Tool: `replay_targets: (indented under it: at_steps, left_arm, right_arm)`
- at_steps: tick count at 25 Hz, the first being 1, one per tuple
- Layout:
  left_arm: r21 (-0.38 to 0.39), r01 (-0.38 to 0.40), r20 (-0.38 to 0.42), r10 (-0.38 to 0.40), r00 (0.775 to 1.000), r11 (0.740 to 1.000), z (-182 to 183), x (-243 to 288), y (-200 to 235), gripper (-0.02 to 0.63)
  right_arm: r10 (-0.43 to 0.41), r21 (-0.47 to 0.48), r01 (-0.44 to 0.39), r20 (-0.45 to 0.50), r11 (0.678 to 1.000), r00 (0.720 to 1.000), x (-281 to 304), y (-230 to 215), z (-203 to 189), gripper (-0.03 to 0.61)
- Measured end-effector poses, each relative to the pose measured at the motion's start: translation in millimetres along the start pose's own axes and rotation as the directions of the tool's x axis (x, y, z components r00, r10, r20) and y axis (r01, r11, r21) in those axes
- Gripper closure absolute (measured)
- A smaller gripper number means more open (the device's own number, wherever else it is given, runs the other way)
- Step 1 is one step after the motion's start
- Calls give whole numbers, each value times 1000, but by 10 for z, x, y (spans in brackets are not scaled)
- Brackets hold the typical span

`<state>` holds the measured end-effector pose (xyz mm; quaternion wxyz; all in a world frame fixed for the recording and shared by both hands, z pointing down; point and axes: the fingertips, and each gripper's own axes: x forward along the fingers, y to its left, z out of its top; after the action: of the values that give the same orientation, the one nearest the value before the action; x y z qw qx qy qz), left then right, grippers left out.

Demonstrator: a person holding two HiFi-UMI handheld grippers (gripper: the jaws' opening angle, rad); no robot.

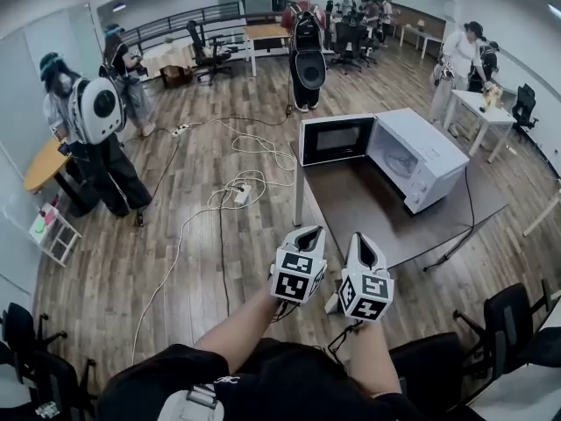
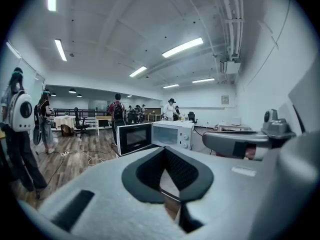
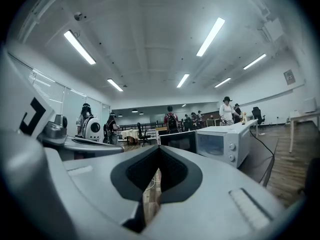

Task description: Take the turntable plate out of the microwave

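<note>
White microwave (image 1: 429, 160) stands on the far right part of a grey tabletop (image 1: 368, 213), its dark-windowed door (image 1: 337, 139) swung wide open to the left. In the head view the open cavity shows a pale round shape lying flat on its floor. This is the turntable plate (image 1: 394, 160), inside the microwave, though its detail is too small to make out.

Both tools are held close together in front of the person, at the near edge of the tabletop and well apart from the microwave. The left hand-held gripper (image 1: 307, 231) has its jaws pressed together, the dark pads meeting at the tips, and nothing is pinched between them. The right hand-held gripper (image 1: 363, 239), just beside it, also has its jaws closed tip to tip on nothing. Each gripper view looks past the joined jaws toward the microwave, with the open door on its left side.

Wooden planks cover the floor (image 1: 175, 323), and pale cables (image 1: 237, 187) trail across it to the left of the tabletop. A person with a white backpack (image 1: 95, 110) stands at the far left, and others stand further back in the room.
</note>
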<state>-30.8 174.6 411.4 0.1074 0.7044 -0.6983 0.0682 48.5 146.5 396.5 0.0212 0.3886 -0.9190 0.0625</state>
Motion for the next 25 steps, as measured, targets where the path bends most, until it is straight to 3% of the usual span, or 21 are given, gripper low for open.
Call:
replay_targets:
  at_steps: [5,25]
  left_arm:
    - [-3,-2,9,3,1000,1000,14,19,-47,611]
    - [31,40,5,-40,999,999,31,415,-223,611]
  right_arm:
    - [-7,20,6,30,1000,1000,-57,-59,65,572]
    - [-36,5,35,5,999,999,85,-363,5,572]
